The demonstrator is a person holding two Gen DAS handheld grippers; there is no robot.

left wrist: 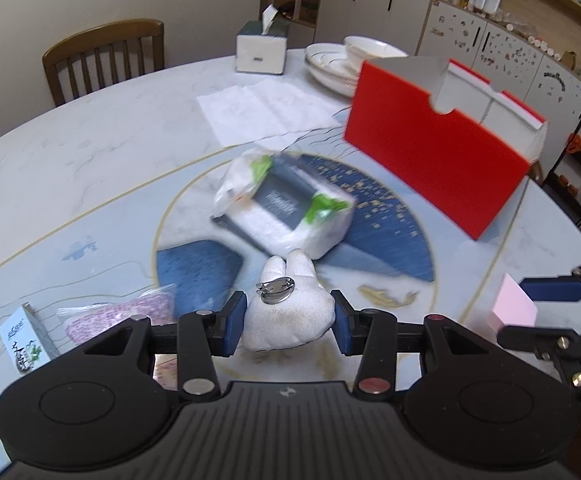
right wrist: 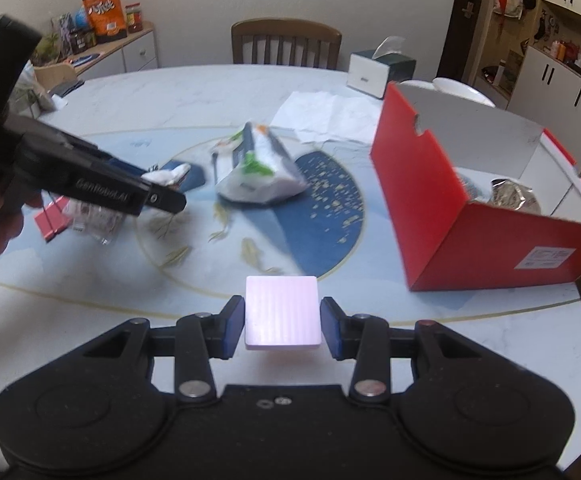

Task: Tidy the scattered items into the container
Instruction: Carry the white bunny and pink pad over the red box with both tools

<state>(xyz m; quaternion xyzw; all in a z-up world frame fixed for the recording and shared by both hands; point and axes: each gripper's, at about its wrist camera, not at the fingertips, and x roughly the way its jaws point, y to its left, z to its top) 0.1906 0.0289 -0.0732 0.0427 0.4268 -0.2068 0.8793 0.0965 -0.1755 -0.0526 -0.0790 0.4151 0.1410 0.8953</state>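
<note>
My left gripper (left wrist: 289,318) is shut on a small white plush brooch (left wrist: 290,320) with a metal pin clasp on its back, held above the table. In the right wrist view that gripper (right wrist: 166,188) comes in from the left with the plush (right wrist: 166,176) at its tip. My right gripper (right wrist: 282,326) is shut on a pale pink cube (right wrist: 281,312); the same cube (left wrist: 512,308) shows at the right of the left wrist view. The red open box (right wrist: 490,232) stands at the right with a crumpled foil pack (right wrist: 514,196) inside. A white and green tissue pack (left wrist: 286,204) lies on the table's middle.
A clear bag of pink-patterned items (left wrist: 118,316) and a small white carton (left wrist: 26,340) lie near left. A red flat item (right wrist: 52,220) is beside them. Paper sheets (left wrist: 266,108), stacked bowls (left wrist: 346,64), a tissue box (left wrist: 262,50) and a chair (left wrist: 106,56) are farther back.
</note>
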